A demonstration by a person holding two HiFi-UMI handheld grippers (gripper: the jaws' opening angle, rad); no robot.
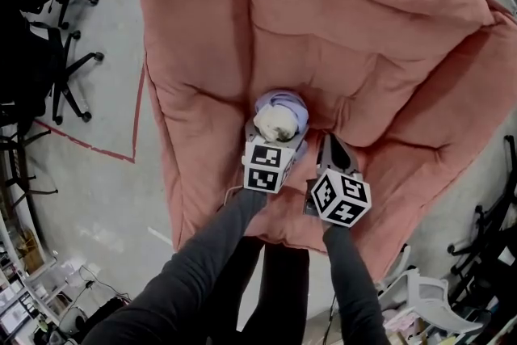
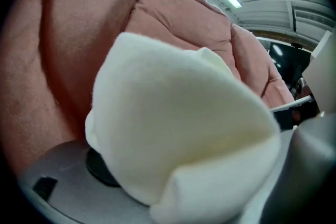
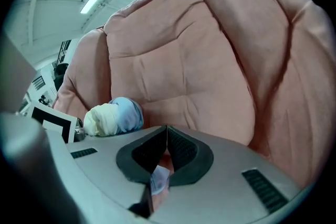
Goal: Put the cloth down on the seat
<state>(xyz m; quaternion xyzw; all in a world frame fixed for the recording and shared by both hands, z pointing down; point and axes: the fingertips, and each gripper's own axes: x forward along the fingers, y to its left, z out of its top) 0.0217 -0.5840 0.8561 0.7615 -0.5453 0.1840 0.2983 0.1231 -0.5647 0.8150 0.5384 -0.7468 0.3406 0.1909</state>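
Note:
The cloth [image 1: 279, 116] is a bundle, cream on one side and pale lavender on the other. My left gripper [image 1: 276, 130] is shut on it and holds it over the middle of the pink cushioned seat [image 1: 380, 52]. In the left gripper view the cream cloth [image 2: 178, 128] fills most of the picture and hides the jaw tips, with the seat [image 2: 73, 23] behind it. My right gripper [image 1: 333, 149] hovers just to the right with its jaws shut and nothing held. In the right gripper view the cloth [image 3: 113, 117] shows at the left, in front of the seat [image 3: 199, 60].
Black office chairs [image 1: 56, 52] stand on the grey floor at the left, beside a red tape line [image 1: 97, 143]. A white plastic chair [image 1: 432, 299] and clutter sit at the bottom right. The person's dark sleeves [image 1: 218, 254] reach in from below.

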